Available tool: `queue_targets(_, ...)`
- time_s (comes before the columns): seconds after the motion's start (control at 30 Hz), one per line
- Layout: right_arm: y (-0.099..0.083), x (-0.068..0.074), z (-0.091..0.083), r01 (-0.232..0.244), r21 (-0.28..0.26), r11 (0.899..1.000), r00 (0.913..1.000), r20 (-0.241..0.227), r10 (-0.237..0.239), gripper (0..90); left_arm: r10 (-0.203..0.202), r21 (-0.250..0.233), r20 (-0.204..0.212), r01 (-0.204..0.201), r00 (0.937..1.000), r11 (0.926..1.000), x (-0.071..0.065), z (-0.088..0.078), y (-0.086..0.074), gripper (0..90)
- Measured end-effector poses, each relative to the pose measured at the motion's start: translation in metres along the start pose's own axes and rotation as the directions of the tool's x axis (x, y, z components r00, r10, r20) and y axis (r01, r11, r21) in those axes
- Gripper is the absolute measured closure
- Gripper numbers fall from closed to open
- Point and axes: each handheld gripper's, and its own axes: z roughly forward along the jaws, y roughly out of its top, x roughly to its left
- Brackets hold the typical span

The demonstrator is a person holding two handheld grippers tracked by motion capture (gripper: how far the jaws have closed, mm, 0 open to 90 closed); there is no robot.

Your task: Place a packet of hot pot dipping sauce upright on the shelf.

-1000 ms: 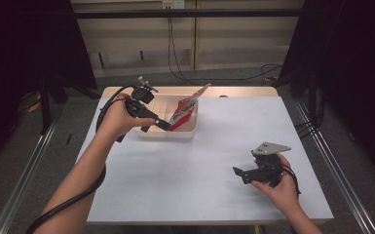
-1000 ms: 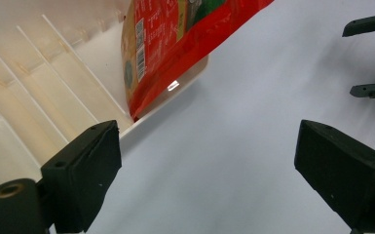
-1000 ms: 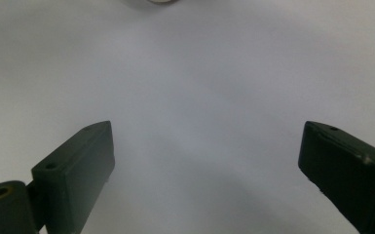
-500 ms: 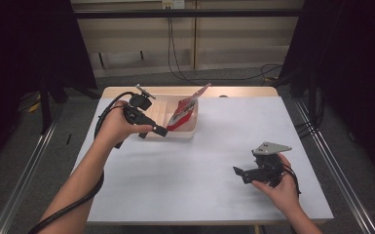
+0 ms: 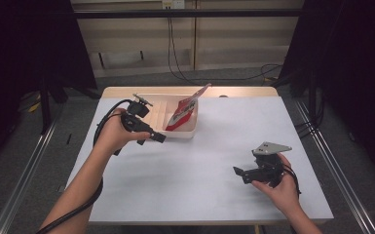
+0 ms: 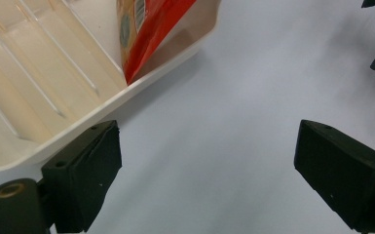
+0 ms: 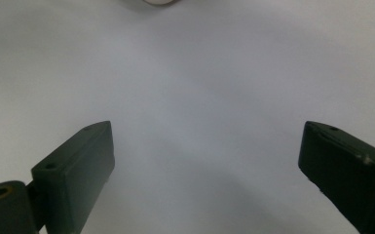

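Note:
A cream ribbed tray [image 5: 153, 114] stands at the back of the white table, and a red and white packet [image 5: 185, 109] leans upright in its right end. In the left gripper view the tray [image 6: 39, 97] and the packet [image 6: 148, 34] lie at upper left. My left gripper [image 5: 157, 138] hovers at the tray's front rim, jaws wide open [image 6: 207, 180] and empty. My right gripper [image 5: 237, 171] rests low over the table at front right, open [image 7: 207, 170] with bare table between its jaws.
The white table top [image 5: 209, 146] spreads between the two hands. A wooden edge [image 5: 238, 91] runs along the back. Metal rails [image 5: 338, 165] flank the table, and cables [image 5: 185, 73] lie on the floor beyond.
My left gripper has drawn back from the packet in the tray, moving left and toward me to the tray's front rim. The right gripper has stayed put.

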Motion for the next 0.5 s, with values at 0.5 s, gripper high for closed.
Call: queue_targets(0.5,0.000,0.001,-0.001,-0.004,-0.001,1.000,1.0000,-0.001,0.004,5.8,-0.010,-0.012,0.008,0.010,0.9999,0.9999,0.005,0.009,-0.025,9.7)
